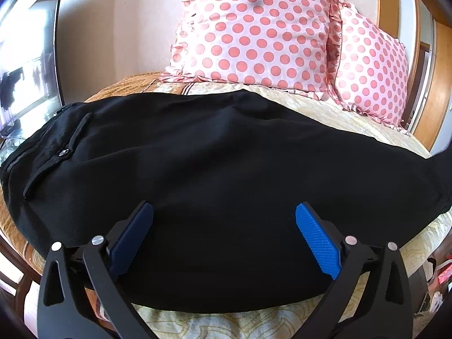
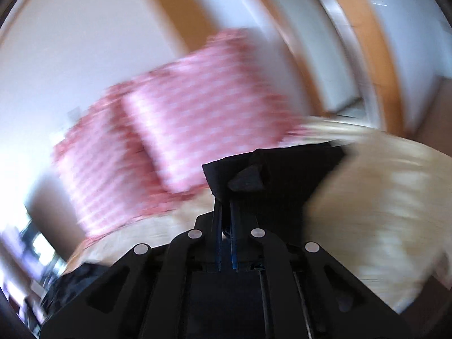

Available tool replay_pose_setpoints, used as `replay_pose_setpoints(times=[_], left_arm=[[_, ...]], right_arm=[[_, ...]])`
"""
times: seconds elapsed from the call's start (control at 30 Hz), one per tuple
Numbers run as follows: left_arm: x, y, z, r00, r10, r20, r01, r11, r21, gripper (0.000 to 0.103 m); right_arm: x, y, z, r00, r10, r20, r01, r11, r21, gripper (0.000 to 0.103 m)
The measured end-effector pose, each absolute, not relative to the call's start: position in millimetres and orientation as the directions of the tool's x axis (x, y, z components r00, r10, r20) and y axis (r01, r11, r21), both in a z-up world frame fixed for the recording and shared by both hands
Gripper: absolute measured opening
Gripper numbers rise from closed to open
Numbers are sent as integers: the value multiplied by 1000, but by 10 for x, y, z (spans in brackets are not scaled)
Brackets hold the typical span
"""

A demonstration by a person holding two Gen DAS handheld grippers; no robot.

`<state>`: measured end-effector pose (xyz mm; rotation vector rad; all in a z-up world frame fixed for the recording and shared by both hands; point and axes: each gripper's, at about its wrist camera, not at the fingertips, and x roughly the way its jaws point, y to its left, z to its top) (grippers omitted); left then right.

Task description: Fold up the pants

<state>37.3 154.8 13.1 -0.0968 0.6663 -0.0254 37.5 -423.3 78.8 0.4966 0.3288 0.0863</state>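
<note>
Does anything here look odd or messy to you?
Nothing damaged or spilled. The black pants lie fairly flat on the bed, with a small bump near their far edge. The right gripper is shut on a pants end; that view is badly blurred. The left gripper is open above them.

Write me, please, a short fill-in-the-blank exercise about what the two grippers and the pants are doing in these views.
1. The left gripper hangs over the black pants with its jaws ____.
2. The right gripper is shut on a ____ of black fabric.
3. The pillows bear a pattern of pink ____.
4. The right wrist view is ____ by motion.

Missing words: open; fold; dots; blurred
</note>
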Motion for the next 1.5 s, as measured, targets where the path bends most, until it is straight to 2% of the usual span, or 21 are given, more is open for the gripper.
replay_pose_setpoints(times=[0.13, 0.2, 0.27, 0.3, 0.4, 0.6, 0.73, 0.83, 0.9, 1.0, 1.13, 1.17, 1.27, 1.33, 1.5], left_arm=[[373, 1559, 137, 788, -53, -613, -24, 993, -116, 101], [375, 1564, 142, 789, -56, -612, -28, 992, -127, 101], [372, 1576, 146, 789, -62, -612, -29, 990, -137, 101], [370, 1579, 146, 789, -65, -611, -27, 990, -139, 101], [360, 1582, 139, 789, -73, -609, -17, 990, -141, 101], [354, 1576, 128, 792, -74, -605, -11, 991, -136, 101], [357, 1589, 137, 796, -85, -599, -10, 988, -153, 101], [342, 1671, 193, 793, -133, -594, -2, 975, -221, 101], [296, 1774, 280, 801, -169, -575, 1, 960, -282, 100], [185, 1954, 433, 832, -109, -544, -58, 958, -281, 100], [21, 2325, 618, 851, 54, -523, -201, 952, -230, 100], [-15, 2429, 642, 845, 101, -526, -246, 946, -213, 100], [-134, 2703, 678, 828, 186, -529, -336, 920, -202, 100], [-215, 2921, 681, 810, 236, -537, -399, 892, -210, 100], [-338, 3318, 634, 788, 227, -572, -460, 835, -301, 100]], right_arm=[[652, -3086, 912, 842, 464, -274, -315, 837, 448, 5], [730, -2328, 756, 706, 625, -335, -474, 767, 433, 5], [737, -1810, 500, 584, 688, -432, -548, 726, 415, 5], [735, -1572, 313, 523, 690, -500, -566, 720, 401, 5], [753, -1381, -27, 463, 672, -578, -544, 730, 414, 5], [627, -1411, 193, 536, 681, -499, -563, 728, 390, 5], [562, -1277, 324, 526, 722, -449, -611, 688, 391, 5], [479, -1087, 227, 483, 708, -515, -661, 680, 316, 5], [453, -1040, 116, 445, 712, -542, -671, 667, 325, 5], [365, -1023, 56, 432, 713, -552, -684, 658, 316, 5], [288, -989, -8, 433, 689, -581, -704, 661, 260, 7], [253, -950, -36, 432, 669, -604, -714, 663, 224, 9], [135, -883, 29, 392, 695, -602, -768, 608, 202, 30], [68, -883, 119, 360, 736, -573, -796, 563, 222, 31], [152, -918, 260, 512, 686, -517, -734, 662, 152, 31]])
